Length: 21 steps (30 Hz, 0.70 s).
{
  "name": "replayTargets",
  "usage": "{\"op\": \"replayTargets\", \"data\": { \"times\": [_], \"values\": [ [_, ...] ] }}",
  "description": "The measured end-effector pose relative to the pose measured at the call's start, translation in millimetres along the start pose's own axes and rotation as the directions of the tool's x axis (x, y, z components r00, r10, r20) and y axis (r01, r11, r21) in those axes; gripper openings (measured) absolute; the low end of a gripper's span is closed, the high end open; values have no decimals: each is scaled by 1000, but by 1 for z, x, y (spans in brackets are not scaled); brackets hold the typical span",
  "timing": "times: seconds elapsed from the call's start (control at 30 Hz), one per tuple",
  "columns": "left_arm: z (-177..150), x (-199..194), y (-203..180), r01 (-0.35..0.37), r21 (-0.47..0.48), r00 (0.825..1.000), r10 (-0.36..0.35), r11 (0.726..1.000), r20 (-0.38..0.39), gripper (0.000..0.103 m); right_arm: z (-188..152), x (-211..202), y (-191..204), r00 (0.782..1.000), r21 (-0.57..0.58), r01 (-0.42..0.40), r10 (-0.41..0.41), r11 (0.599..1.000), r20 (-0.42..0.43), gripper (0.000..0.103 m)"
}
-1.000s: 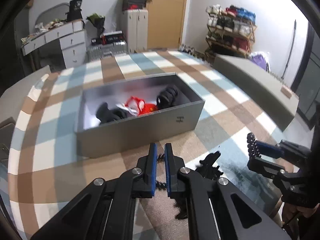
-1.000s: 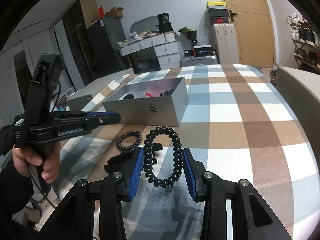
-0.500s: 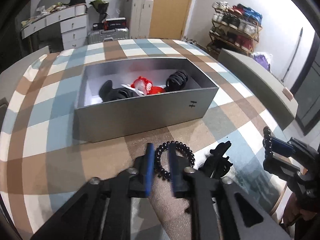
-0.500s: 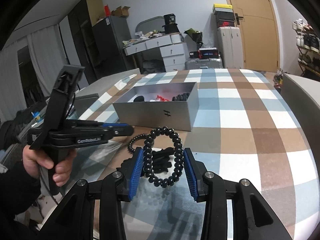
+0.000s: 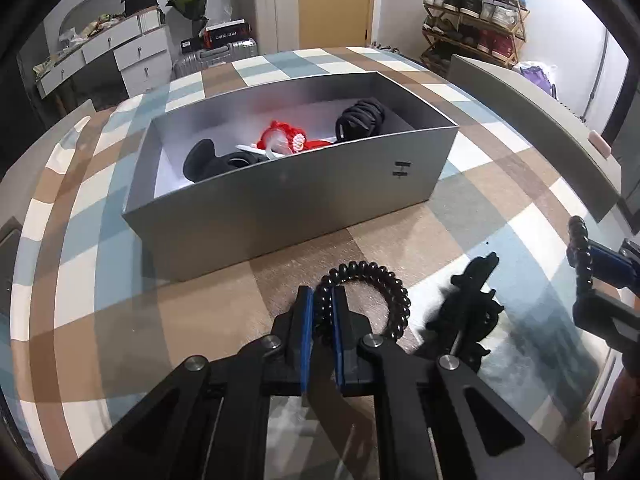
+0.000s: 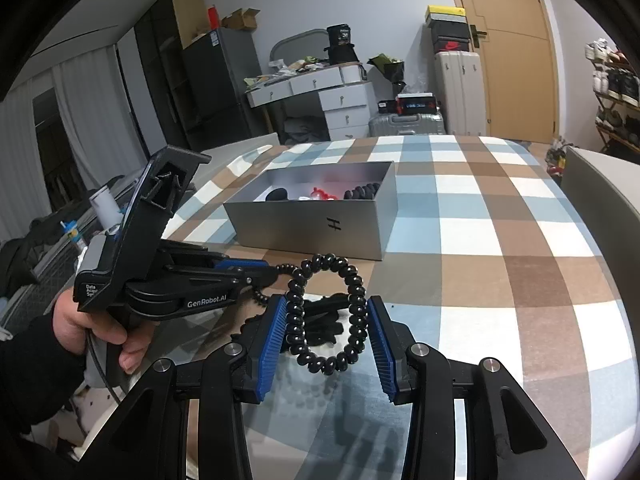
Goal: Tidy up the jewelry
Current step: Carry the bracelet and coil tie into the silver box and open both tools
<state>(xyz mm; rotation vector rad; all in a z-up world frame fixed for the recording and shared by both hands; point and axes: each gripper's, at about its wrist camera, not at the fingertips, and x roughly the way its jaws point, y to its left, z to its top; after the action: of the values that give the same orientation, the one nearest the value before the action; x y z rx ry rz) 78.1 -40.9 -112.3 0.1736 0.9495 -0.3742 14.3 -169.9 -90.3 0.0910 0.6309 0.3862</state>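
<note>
A black spiral hair tie [image 5: 396,292] lies on the checked tablecloth in front of the grey box [image 5: 288,196]. My left gripper [image 5: 322,300] points down at it and is shut on its left side, the coil pinched between the blue pads. From the right wrist view this gripper [image 6: 274,272] reaches in from the left, held by a person's hand [image 6: 92,320]. My right gripper [image 6: 327,308] is shut on a larger black spiral bracelet [image 6: 298,312], held upright above the table. The box holds black ties [image 5: 360,118] and a red piece [image 5: 282,138].
A black claw hair clip [image 5: 468,308] lies on the cloth just right of the hair tie. A long grey panel [image 5: 540,120] stands along the table's right edge. Drawers, suitcases and a shoe rack line the far wall.
My left gripper came down over the spiral hair tie, opened around its left side, then shut on it. My right gripper kept the bracelet in about the same place.
</note>
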Motion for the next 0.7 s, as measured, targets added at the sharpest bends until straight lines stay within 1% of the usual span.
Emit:
{"op": "replayTargets", "data": {
  "times": [0.13, 0.4, 0.53, 0.6, 0.7],
  "values": [
    [-4, -7, 1, -1, 0, 1000, 1, 1000, 29, 5, 0, -2, 2, 1000, -6, 1, -1, 1000, 7, 41],
    [-4, -41, 10, -17, -44, 990, 23, 999, 142, 5, 3, -6, -1, 1000, 20, -18, 18, 1000, 24, 41],
    [-3, -61, 20, -20, -83, 976, 37, 996, 213, 5, 10, -7, 0, 999, 27, -34, 33, 999, 37, 41],
    [0, -66, 24, -9, -100, 971, 33, 995, 236, 5, 15, -7, 2, 998, 22, -46, 45, 999, 44, 41],
    [6, -78, 30, -5, -117, 958, 38, 993, 283, 5, 26, -7, 3, 996, 19, -70, 68, 997, 63, 41]
  ]
}}
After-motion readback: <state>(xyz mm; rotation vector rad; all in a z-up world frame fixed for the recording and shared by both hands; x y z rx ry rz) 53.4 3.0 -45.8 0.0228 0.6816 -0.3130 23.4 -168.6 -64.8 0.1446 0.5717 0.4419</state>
